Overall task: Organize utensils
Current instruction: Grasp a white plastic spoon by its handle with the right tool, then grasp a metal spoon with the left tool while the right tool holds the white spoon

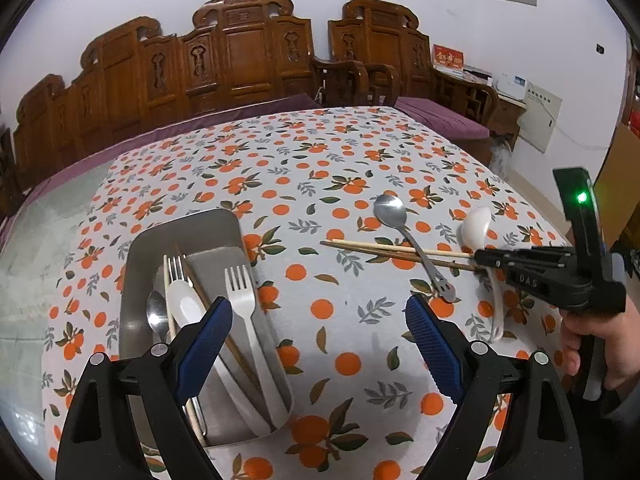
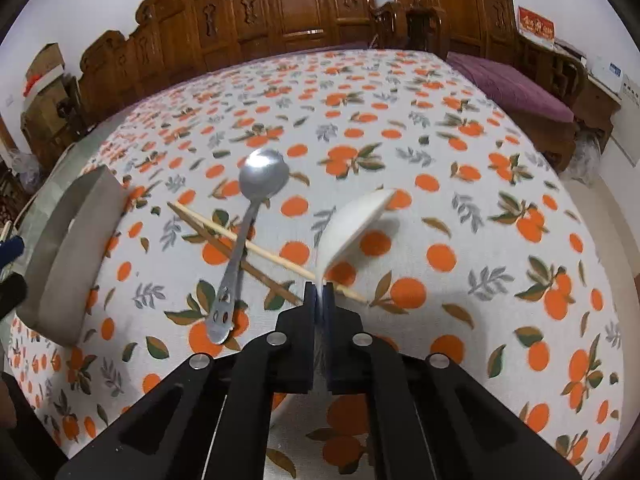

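A rectangular grey metal tray (image 1: pixel 136 264) sits on the orange-patterned tablecloth (image 1: pixel 320 160), holding forks, spoons and chopsticks. To its right, a steel spoon (image 1: pixel 404 232) lies across two wooden chopsticks (image 1: pixel 384 250); a white ceramic spoon (image 2: pixel 352 224) lies farther right.

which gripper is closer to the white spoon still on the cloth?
Right. The right gripper is shut on the white spoon handle; the left gripper hangs open beside the tray.

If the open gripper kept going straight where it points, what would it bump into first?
Probably just the orange-patterned tablecloth. The left gripper points at bare cloth between the grey metal tray and the steel spoon, though depth is hard to judge.
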